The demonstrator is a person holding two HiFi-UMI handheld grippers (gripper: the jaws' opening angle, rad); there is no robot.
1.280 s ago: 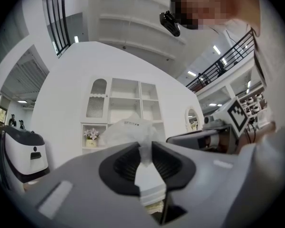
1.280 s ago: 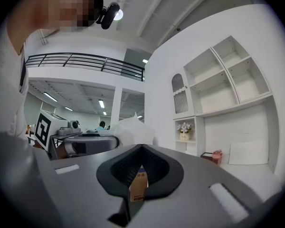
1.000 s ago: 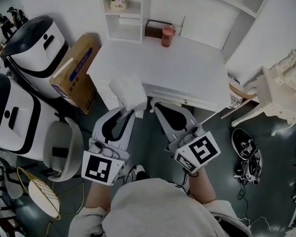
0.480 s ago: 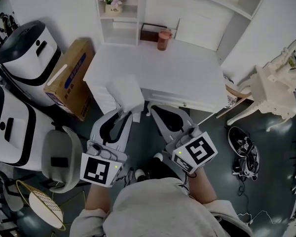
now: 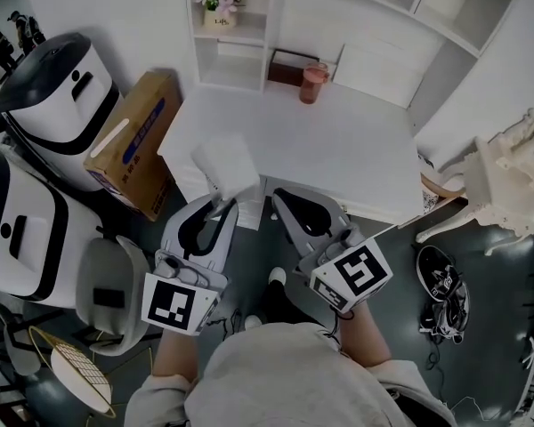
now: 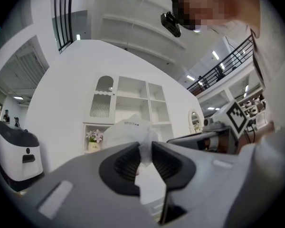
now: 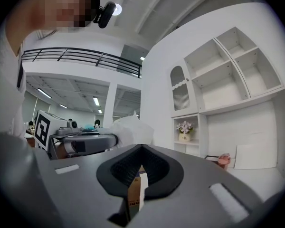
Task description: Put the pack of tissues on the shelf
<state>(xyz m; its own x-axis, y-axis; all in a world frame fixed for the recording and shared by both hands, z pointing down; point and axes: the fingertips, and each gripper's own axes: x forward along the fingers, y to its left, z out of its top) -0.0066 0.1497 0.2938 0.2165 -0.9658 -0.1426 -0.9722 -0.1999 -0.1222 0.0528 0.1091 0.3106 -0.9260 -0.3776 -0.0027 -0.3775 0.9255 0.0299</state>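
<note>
Pinching only a thin fold of wrapper, the left gripper (image 5: 221, 205) is clamped on the pack of tissues (image 5: 227, 163), which it holds up over the front left corner of the desk (image 5: 356, 149). With so little caught between the jaws, the soft pack could swing, slip free and drop off that corner on the way to the shelf (image 5: 224, 60) at the desk's back left edge. Further right, the right gripper (image 5: 283, 205) has its jaws together on nothing and gives no support, and a wide reach could knock the pink cup (image 5: 312, 84) at the back edge.
</note>
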